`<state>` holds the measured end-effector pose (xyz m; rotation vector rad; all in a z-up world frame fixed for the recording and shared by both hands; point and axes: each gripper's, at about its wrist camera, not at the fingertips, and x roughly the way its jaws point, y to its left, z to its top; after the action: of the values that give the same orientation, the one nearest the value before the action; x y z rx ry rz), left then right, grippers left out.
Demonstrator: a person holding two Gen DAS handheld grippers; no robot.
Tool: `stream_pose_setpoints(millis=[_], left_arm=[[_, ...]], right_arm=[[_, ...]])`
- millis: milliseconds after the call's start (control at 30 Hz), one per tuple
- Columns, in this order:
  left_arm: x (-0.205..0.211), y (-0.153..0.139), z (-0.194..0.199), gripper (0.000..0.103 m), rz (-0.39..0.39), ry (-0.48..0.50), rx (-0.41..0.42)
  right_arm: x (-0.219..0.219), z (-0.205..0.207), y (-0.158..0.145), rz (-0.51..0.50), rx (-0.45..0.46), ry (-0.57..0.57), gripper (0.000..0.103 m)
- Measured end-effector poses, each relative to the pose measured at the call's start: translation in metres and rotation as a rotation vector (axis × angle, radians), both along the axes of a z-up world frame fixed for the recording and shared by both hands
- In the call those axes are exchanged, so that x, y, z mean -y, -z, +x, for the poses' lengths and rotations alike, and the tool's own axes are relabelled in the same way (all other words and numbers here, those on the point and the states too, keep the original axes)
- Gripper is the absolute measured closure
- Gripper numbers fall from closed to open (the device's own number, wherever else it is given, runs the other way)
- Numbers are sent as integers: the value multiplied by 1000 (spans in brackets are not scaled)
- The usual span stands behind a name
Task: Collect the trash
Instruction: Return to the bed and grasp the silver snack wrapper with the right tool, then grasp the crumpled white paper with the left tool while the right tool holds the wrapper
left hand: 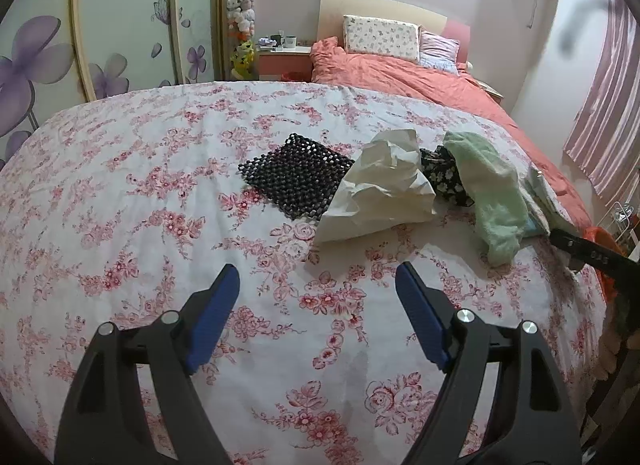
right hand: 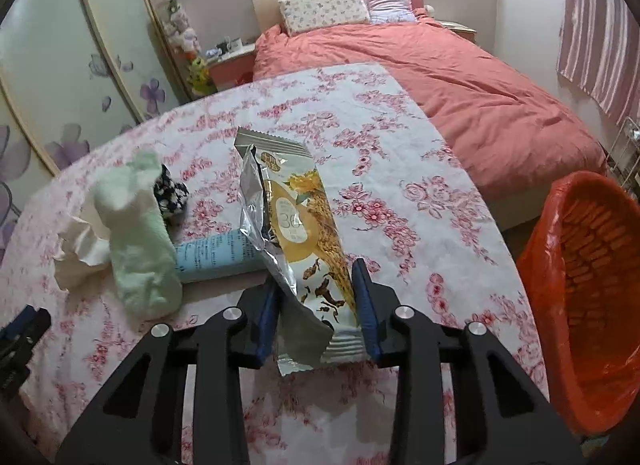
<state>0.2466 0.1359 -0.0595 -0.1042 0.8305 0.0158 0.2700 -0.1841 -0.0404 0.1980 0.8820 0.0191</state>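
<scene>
Wrapper, centre frame: light, crinkly, slick foil; I grip its lower end. Right gripper closed on it. Left gripper wide, empty. Bin right.

A home bedroom. A bed with a coral duvet and two pillows stands at the far side, a nightstand to its left, a flower-painted wardrobe left, striped curtains right.
</scene>
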Motion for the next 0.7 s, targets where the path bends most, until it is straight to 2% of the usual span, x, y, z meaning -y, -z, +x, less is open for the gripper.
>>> stream_pose_setpoints(millis=[67, 267, 700], left_arm=[[1, 1, 1, 24, 0, 1, 0], [9, 0, 7, 22, 5, 4, 7], [38, -7, 45, 11, 78, 5, 56]], right_arm=[[2, -8, -1, -1, 4, 15, 68], [-1, -10, 8, -89, -4, 41, 68], [5, -11, 10, -71, -3, 52, 67]])
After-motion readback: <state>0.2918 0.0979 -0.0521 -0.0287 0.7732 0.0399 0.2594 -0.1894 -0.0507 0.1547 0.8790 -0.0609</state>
